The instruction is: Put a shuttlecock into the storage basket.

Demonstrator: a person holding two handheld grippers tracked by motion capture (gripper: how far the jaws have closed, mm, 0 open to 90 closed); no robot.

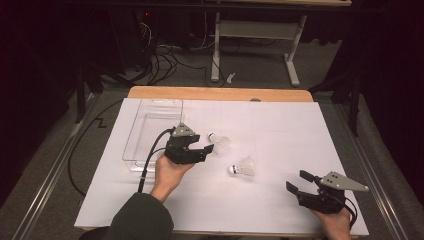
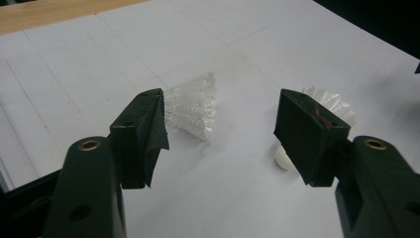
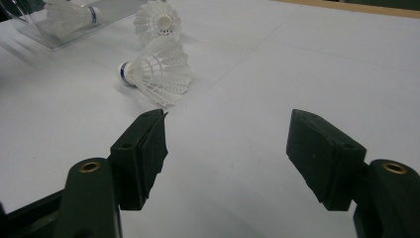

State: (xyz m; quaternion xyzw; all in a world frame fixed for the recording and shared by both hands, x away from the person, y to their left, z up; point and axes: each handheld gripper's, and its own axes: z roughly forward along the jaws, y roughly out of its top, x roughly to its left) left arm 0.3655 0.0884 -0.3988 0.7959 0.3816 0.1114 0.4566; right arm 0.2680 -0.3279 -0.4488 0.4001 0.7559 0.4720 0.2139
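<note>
Item: clear tray (image 1: 131, 150), at 9 o'clock of the left gripper (image 1: 206, 149), held one shuttlecock (image 3: 69, 15). Left gripper gaped, empty, tips beside the near shuttlecock (image 1: 219, 143) on the surface (image 1: 280, 135). Second shuttlecock (image 1: 242, 167) lay at its 5 o'clock. Right gripper (image 1: 296, 182) gaped, empty. Risk (judged): closing jaws could crush the feathers or nudge it away.

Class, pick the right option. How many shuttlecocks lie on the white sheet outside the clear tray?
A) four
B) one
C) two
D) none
C: two shuttlecocks lie on the white sheet, between the left tongs and the right tongs, beside the clear tray.
</note>
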